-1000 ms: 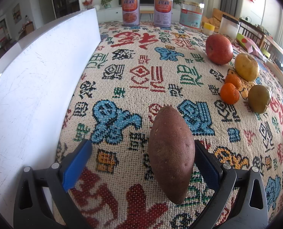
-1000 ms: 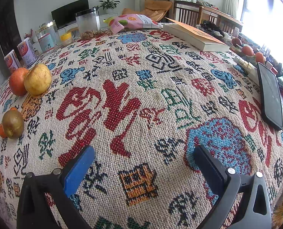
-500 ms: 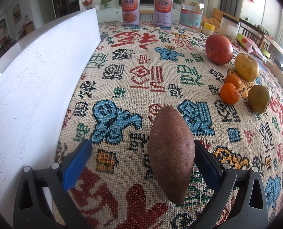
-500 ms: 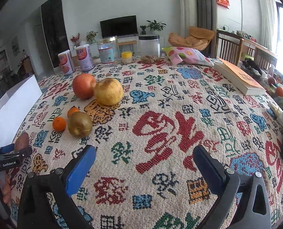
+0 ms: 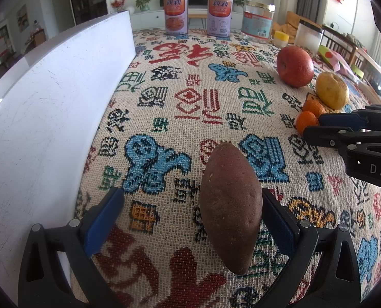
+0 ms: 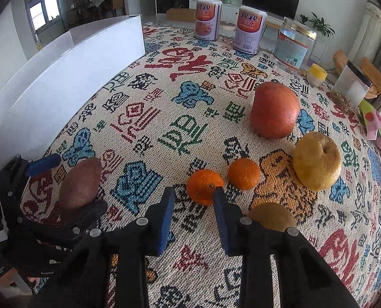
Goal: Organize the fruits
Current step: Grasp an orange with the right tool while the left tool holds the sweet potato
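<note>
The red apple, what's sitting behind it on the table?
Behind the red apple stand a clear jar with a gold lid, a small yellow-capped tub and two printed cans. The cloth directly behind the apple is hidden.

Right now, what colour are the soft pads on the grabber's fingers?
Blue pads, clearest in the right wrist view.

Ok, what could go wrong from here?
Right claw has just been closing, nothing in it; that narrow, it may shove the near mandarin into the other mandarin rather than grip it. Left claw stands open with the sweet potato off-centre in it, so closing may twist it.
</note>
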`<state>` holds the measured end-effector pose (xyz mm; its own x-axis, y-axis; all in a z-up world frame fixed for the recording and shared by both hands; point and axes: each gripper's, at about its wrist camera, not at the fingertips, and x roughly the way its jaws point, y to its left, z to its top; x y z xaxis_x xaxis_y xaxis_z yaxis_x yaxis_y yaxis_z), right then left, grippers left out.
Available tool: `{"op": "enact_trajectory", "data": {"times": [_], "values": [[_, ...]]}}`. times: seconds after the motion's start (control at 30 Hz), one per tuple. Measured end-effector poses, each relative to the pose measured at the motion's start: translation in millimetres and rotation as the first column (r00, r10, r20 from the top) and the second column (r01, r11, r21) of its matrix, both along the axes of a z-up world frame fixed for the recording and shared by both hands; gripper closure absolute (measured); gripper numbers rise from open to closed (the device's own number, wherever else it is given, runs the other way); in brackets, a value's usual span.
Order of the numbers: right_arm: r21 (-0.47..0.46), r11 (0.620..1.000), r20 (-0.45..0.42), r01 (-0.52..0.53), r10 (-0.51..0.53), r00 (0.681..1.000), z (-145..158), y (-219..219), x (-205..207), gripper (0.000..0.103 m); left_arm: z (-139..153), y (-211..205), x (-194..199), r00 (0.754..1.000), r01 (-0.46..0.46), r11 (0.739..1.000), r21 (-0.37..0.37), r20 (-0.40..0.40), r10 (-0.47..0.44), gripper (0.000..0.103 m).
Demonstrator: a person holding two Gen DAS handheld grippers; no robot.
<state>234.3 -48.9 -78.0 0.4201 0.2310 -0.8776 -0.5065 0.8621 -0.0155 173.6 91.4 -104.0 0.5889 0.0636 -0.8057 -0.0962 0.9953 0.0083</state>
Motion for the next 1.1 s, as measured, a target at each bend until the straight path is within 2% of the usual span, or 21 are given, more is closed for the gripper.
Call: {"op": "enact_trajectory", "data": {"times": [0.07,0.2,0.4,0.53,0.67,0.73,0.83,1.0,1.1], "values": [[-0.051,0.999,0.02,0.016,-0.015,1.0,-4,5,7,0.071,0,0,0,1.0,0.0,1.0,0.0,0.0,0.0,0.0],[-0.088,0.993,-0.014,0.082,-0.083,0.996,-9,2,20,0.071,0,0,0,1.0,0.0,1.0,0.0,0.0,0.0,0.0],[-0.088,0.992,0.021,0.093,-0.091,0.996,-4,5,13,0.076,0,0,0,1.0,0.0,1.0,0.0,0.0,0.0,0.0],[0.028,0.992,0.048,0.121,-0.122,0.991,19,-8,-3,0.076,0,0,0,1.0,0.0,1.0,0.0,0.0,0.0,0.0],[0.157,0.976,0.074,0.152,-0.165,0.984,50,-41,-27,0.076,0,0,0,1.0,0.0,1.0,0.0,0.0,0.0,0.0],[0.206,0.961,0.081,0.183,-0.203,0.976,59,-66,-43,0.076,0,0,0,1.0,0.0,1.0,0.0,0.0,0.0,0.0],[0.251,0.929,0.072,0.272,-0.298,0.952,54,-111,-64,0.076,0,0,0,1.0,0.0,1.0,0.0,0.0,0.0,0.0],[0.278,0.842,-0.019,0.462,-0.476,0.879,12,-186,-73,0.076,0,0,0,1.0,0.0,1.0,-0.001,0.0,0.0,0.0],[0.301,0.801,-0.043,0.518,-0.531,0.846,-6,-209,-77,0.076,0,0,0,1.0,0.0,1.0,-0.001,0.0,0.0,0.0]]}}
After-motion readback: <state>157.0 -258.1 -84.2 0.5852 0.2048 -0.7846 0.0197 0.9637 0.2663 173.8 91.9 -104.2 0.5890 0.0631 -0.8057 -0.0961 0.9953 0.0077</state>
